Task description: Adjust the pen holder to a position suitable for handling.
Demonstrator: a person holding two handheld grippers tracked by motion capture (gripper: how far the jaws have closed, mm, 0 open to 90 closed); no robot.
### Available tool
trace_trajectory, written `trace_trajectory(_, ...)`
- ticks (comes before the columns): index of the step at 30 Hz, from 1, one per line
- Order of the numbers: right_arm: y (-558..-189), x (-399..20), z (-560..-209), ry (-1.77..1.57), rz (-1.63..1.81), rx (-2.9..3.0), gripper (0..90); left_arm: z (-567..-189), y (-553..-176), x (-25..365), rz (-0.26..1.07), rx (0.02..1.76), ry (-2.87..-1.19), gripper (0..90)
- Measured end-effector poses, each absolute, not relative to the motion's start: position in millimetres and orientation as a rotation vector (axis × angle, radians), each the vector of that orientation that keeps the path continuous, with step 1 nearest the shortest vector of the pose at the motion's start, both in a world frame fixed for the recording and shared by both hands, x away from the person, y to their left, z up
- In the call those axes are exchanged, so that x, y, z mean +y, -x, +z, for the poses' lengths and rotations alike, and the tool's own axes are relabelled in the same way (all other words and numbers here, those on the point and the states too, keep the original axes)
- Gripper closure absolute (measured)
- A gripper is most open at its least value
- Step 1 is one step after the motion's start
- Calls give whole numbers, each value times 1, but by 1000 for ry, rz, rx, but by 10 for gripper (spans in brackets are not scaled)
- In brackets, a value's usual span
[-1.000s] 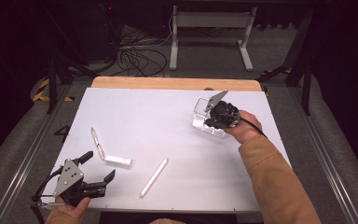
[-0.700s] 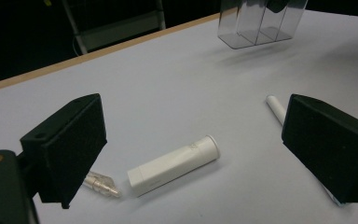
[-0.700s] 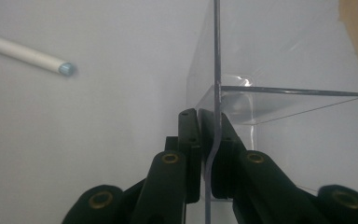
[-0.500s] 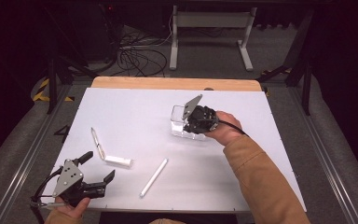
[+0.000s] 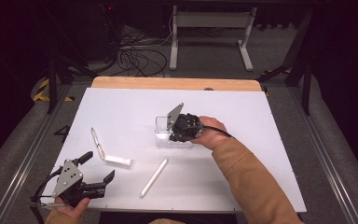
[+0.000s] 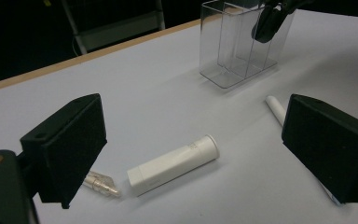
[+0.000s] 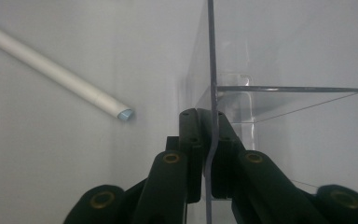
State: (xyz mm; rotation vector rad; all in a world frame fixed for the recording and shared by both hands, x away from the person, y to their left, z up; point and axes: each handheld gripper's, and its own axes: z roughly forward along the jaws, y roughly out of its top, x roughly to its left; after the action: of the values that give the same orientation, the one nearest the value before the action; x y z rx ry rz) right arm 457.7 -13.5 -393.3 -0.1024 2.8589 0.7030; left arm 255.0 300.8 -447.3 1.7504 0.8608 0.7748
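Note:
A clear plastic box (image 5: 164,135) with dividers sits mid-table, and my right gripper (image 5: 179,131) is shut on its wall. In the right gripper view the jaws (image 7: 209,126) pinch the thin clear wall (image 7: 210,56). A long white pen (image 5: 153,177) lies in front of the box. A short white tube (image 5: 118,161) and a clear pen (image 5: 96,143) lie further left. My left gripper (image 5: 100,164) rests open at the front left corner. In its own view the gripper (image 6: 196,135) has its jaws wide apart, with the tube (image 6: 172,164) on the table ahead of them and the box (image 6: 235,51) beyond.
The white table (image 5: 270,154) has a wooden strip (image 5: 177,83) along its far edge. A metal stand (image 5: 209,28) and loose cables (image 5: 140,58) lie on the dark floor behind.
My right gripper has carried the clear box leftward and nearer, from the right part of the table to its middle. The left gripper has stayed put.

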Motion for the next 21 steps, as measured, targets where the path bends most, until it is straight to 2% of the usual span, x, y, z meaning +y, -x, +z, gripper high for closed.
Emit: trace_trajectory(21, -455, -2, -401, 145, 703, 2887, 860, -447, -255, 301, 776, 861, -1754, 71)
